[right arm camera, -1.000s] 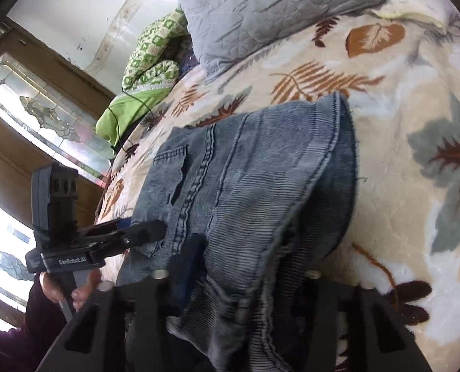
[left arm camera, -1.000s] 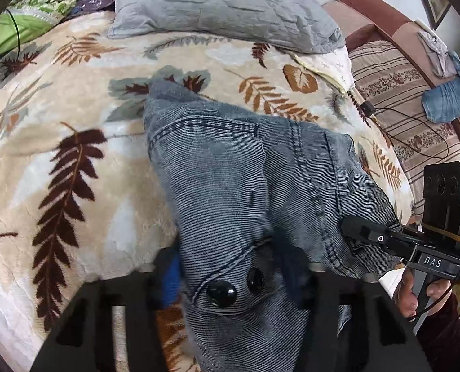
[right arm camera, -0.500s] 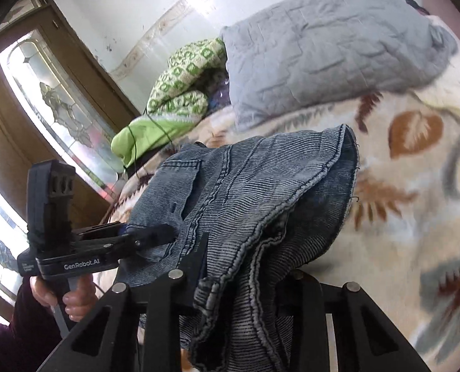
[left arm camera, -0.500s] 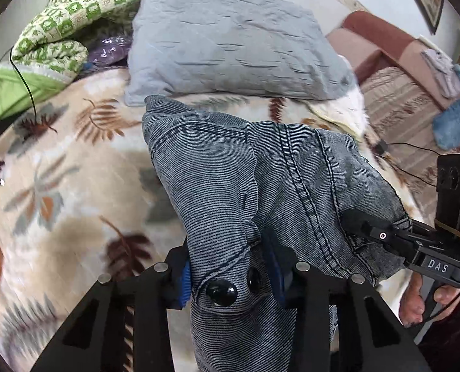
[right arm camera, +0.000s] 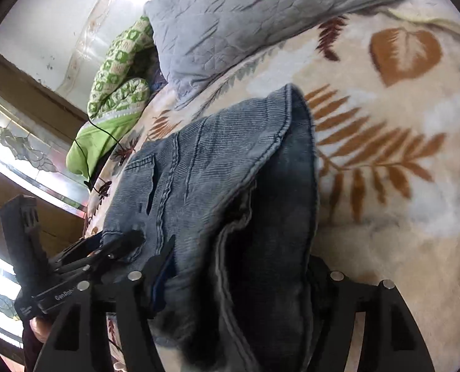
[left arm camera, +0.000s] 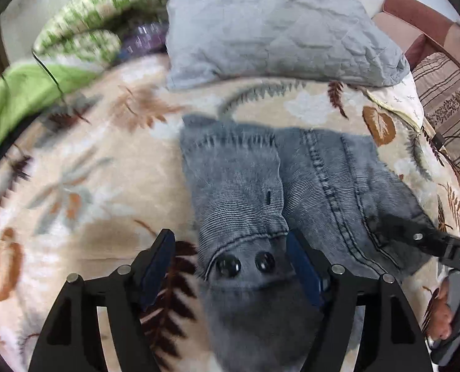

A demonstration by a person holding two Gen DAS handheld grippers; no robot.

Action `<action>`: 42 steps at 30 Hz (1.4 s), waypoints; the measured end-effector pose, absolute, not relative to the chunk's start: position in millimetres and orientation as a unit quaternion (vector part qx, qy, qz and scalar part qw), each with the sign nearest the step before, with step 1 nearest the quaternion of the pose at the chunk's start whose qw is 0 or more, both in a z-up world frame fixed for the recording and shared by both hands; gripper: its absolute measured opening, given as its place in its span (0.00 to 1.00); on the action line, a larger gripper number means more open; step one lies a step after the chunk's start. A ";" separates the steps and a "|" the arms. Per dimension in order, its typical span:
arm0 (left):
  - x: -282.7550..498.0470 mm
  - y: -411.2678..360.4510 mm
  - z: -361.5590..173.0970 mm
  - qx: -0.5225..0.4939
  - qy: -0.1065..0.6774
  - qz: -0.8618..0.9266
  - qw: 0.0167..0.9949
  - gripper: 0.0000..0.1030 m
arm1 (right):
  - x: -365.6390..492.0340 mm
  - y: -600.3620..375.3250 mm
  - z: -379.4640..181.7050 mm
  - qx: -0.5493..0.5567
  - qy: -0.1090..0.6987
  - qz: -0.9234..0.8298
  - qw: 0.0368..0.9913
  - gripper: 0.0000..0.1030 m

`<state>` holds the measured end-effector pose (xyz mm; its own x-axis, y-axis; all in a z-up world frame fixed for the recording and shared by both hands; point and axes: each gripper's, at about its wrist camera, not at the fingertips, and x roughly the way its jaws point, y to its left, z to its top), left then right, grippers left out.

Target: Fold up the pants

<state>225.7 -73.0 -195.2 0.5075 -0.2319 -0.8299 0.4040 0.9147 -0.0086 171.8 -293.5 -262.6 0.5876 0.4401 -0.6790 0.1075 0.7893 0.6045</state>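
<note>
The grey-blue denim pants lie folded on the leaf-patterned blanket. My left gripper straddles the waistband end with its two black buttons. Its jaws are opening, and blanket shows between the left pad and the cloth. My right gripper straddles the thick folded edge of the pants. Its jaws are opening too, with the denim lying loose between them. Each gripper shows in the other's view: the right gripper at the pants' right side, the left gripper at their left, each held by a hand.
A grey quilted pillow lies just beyond the pants. A green patterned quilt is bunched at the far left, with a thin black cable across it. A striped sofa flanks the bed's right, and a glazed wooden door stands left.
Both grippers' jaws have spread wide off the denim. The pants, held up off the bed half a second ago, now rest on the blanket, nearer the pillow than a second ago.
</note>
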 end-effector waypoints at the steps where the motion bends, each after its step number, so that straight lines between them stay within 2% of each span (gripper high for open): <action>1: 220.2 -71.0 -188.2 0.096 0.452 -0.180 0.869 0.73 | 163.9 -294.4 -253.1 0.304 0.436 0.098 0.841 0.70; 3: 198.4 -65.7 -167.0 0.100 0.428 -0.170 0.882 0.79 | 139.5 -297.5 -227.7 0.281 0.412 0.088 0.862 0.70; 8: 146.7 -55.3 -116.0 0.113 0.374 -0.145 0.909 0.80 | 79.6 -292.4 -165.4 0.239 0.363 0.068 0.898 0.70; 13: 97.1 -43.4 -62.3 0.108 0.316 -0.126 0.934 0.86 | 25.4 -276.0 -102.6 0.187 0.319 0.048 0.928 0.70; 17: 60.1 -29.7 -23.4 0.094 0.260 -0.107 0.955 0.97 | -15.1 -262.9 -59.7 0.150 0.284 0.037 0.946 0.72; 21: 28.7 -14.2 8.9 0.078 0.216 -0.092 0.969 0.98 | -44.6 -244.4 -27.9 0.120 0.252 0.029 0.960 0.75; 25: 9.0 -2.4 28.1 0.066 0.195 -0.080 0.975 1.00 | -64.9 -228.4 -8.4 0.097 0.225 0.013 0.969 0.80; 42: -31.0 35.6 47.1 0.051 0.169 -0.052 0.983 1.00 | -90.8 -177.9 18.3 0.063 0.215 0.019 0.974 0.81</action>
